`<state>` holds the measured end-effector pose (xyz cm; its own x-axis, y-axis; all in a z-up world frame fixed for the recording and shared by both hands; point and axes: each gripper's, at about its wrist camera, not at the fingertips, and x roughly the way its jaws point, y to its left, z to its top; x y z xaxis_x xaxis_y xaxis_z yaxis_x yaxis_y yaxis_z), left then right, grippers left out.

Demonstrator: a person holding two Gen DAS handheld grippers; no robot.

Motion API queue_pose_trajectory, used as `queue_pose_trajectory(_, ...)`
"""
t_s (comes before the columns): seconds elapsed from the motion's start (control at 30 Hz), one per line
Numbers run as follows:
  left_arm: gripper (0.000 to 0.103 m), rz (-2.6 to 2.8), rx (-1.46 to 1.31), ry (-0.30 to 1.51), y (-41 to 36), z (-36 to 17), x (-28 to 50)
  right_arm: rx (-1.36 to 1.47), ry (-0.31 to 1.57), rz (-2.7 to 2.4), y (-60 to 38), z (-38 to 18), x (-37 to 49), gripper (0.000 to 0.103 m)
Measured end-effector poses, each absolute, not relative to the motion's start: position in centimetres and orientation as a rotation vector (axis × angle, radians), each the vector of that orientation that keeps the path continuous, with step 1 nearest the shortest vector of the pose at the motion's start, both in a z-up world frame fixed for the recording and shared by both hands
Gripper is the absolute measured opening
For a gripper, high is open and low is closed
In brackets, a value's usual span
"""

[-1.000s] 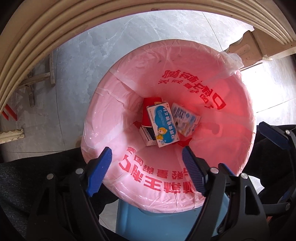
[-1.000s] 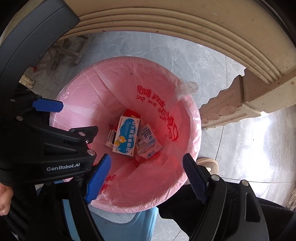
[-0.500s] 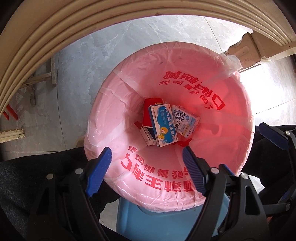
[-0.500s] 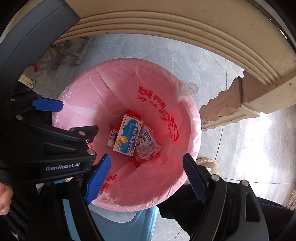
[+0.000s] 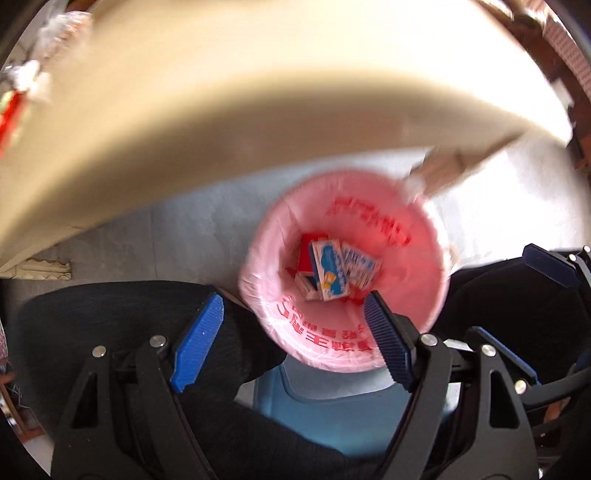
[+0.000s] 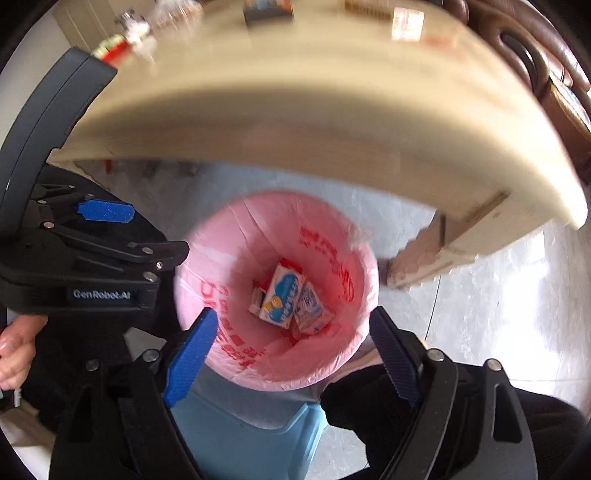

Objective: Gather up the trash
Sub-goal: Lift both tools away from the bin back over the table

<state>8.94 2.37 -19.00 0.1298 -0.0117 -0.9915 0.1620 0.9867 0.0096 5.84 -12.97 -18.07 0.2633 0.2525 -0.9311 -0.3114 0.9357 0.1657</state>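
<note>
A bin lined with a pink bag (image 5: 417,258) (image 6: 332,229) stands on the floor below both grippers. At its bottom lie a blue-and-white box (image 5: 330,271) (image 6: 282,295), a small milk carton (image 5: 360,267) (image 6: 310,306), a red box (image 5: 308,251) and a small white box (image 5: 304,286). My left gripper (image 5: 293,295) hangs open high over the bin's near rim, empty. My right gripper (image 6: 293,311) is also above the bin. Its jaws are opening, with nothing between them.
A beige table (image 5: 221,110) (image 6: 332,103) with a thick rounded edge overhangs the far side of the bin, its carved leg (image 6: 436,254) beside it. Wrappers (image 6: 122,40) and small boxes (image 6: 267,9) lie on the tabletop. A person's dark-clothed legs (image 5: 110,314) flank the bin.
Both grippers have risen well above the bin, which now looks smaller. The tabletop and the things on it have come into view. The right jaws stand wider apart.
</note>
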Motion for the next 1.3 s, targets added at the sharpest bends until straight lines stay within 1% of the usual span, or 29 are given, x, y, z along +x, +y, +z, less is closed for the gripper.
queue_pose_trajectory(0.07, 0.080, -0.125, 0.076, 1.395, 3.0, -15.2, 9.4, -0.051, 1.186, 0.413, -13.5, -14.6, 6.1, 0.093)
queue_pose_trajectory(0.1, 0.084, -0.121, 0.053, 1.369, 3.3, -13.3, 9.9, -0.053, 1.159, 0.423, -13.7, -13.0, 6.4, 0.093)
queue_pose_trajectory(0.33, 0.085, -0.105, 0.053, 1.229, 3.1, -2.0, 13.2, -0.073, 0.997, 0.497, -15.8, -2.8, 9.6, 0.093)
queue_pose_trajectory(0.47, 0.086, -0.108, 0.069, 1.184, 2.3, 2.5, 15.5, -0.068, 0.942, 0.535, -16.5, 1.7, 12.4, 0.096)
queue_pose_trajectory(0.57, 0.086, -0.086, 0.097, 1.169, 1.6, 4.6, 17.1, -0.057, 0.919, 0.552, -17.4, 4.1, 15.0, 0.096)
queue_pose_trajectory(0.73, 0.087, -0.108, 0.062, 1.184, 1.1, 6.2, 20.1, -0.053, 0.893, 0.545, -18.8, 5.9, 19.0, 0.096)
queue_pose_trajectory(0.9, 0.087, -0.099, 0.061, 1.171, 0.4, 6.5, 22.3, -0.040, 0.895, 0.535, -20.2, 5.5, 22.4, 0.096)
queue_pose_trajectory(1.03, 0.087, -0.101, 0.049, 1.201, 0.0, 5.3, 24.4, -0.023, 0.908, 0.541, -20.8, 4.9, 24.7, 0.096)
queue_pose_trajectory(1.3, 0.087, -0.085, 0.026, 1.285, -0.5, 1.3, 28.3, -0.054, 0.924, 0.540, -20.6, 3.4, 29.2, 0.096)
